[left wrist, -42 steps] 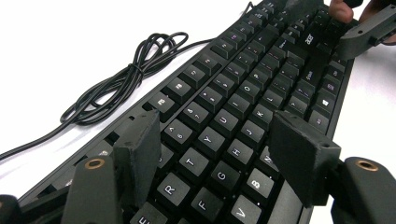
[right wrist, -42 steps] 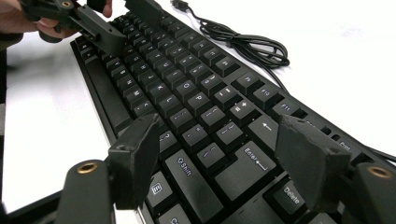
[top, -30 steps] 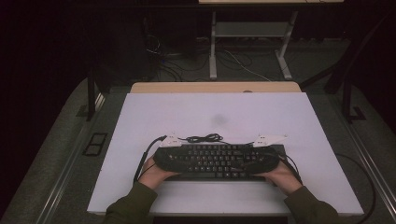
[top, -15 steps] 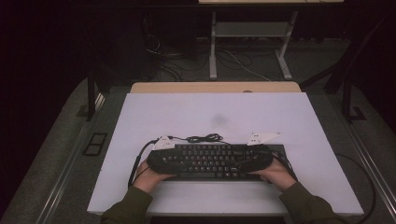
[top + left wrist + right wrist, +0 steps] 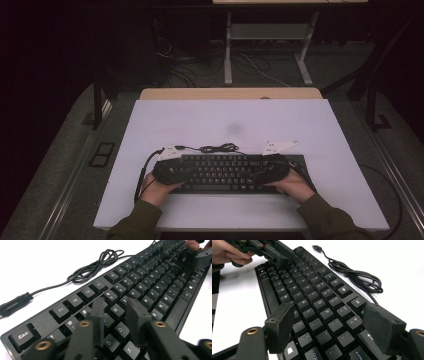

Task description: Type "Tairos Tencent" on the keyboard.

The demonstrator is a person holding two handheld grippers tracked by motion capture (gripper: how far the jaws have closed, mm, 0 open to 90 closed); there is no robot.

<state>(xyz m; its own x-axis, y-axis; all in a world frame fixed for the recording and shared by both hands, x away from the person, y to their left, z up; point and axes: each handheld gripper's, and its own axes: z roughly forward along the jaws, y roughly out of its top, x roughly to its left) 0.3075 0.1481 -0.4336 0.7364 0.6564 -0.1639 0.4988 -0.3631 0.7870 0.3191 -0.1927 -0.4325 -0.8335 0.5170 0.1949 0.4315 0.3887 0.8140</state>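
Two hand-held black grippers hover over a black rectangular keyboard (image 5: 225, 172) lying in the lower middle of the high view, on a white table (image 5: 225, 120). At lower left, the left gripper (image 5: 113, 308) sits above the keys near R and D, its jaws narrowly parted, grasping nothing. Behind the keyboard, toward the centre, lies its coiled black cable (image 5: 217, 148). At lower right, the right gripper (image 5: 328, 322) spreads its jaws wide over the P and Enter keys, released.

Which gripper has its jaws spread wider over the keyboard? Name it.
The right gripper: its jaws stand wide apart above the keyboard, while the left gripper's jaws sit close together with a narrow gap.
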